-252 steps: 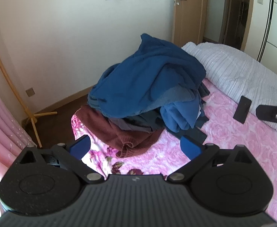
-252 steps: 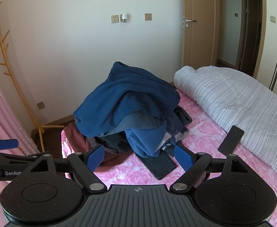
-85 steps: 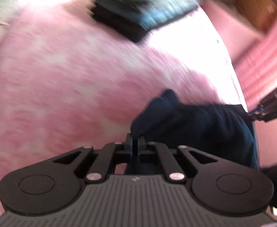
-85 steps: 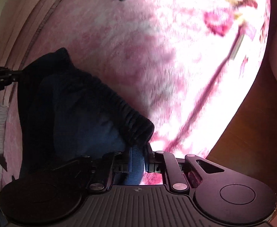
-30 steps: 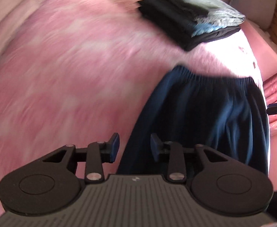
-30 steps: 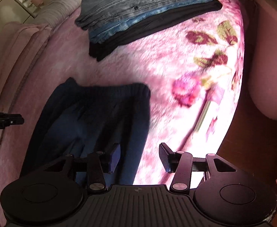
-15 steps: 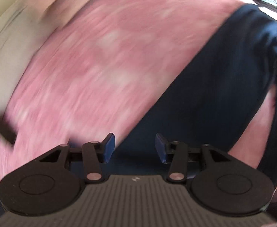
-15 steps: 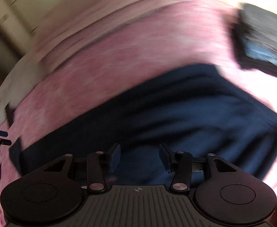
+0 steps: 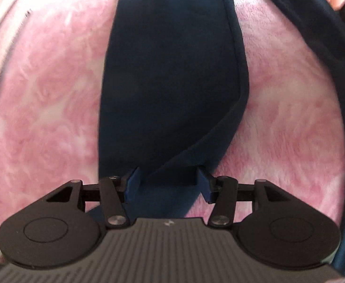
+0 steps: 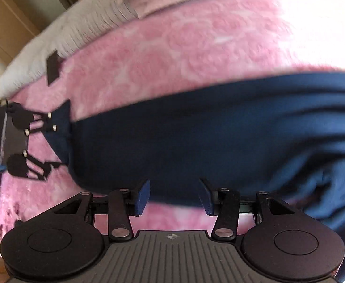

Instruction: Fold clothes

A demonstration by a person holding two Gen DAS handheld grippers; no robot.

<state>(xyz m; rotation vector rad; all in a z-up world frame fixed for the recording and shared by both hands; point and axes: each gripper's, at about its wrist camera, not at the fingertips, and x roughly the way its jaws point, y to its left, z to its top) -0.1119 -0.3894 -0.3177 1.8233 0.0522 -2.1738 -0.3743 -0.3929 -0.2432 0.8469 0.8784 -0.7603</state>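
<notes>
Dark navy trousers [image 9: 170, 70] lie stretched out on the pink rose-patterned blanket [image 9: 49, 99]. My left gripper [image 9: 167, 184] is open, its blue pads on either side of a trouser leg's end. In the right wrist view the trousers [image 10: 196, 136] run across the frame. My right gripper [image 10: 173, 197] is open and empty at the trousers' near edge. The left gripper [image 10: 54, 143] shows at the far left of that view, at the leg end.
A dark flat phone [image 10: 53, 68] lies at the blanket's far edge beside a white striped quilt [image 10: 54, 44]. A second dark fabric strip [image 9: 326, 54] runs down the right side of the left wrist view.
Both grippers have swung from the waistband end towards the leg end. The left gripper now straddles the leg end; both stay open.
</notes>
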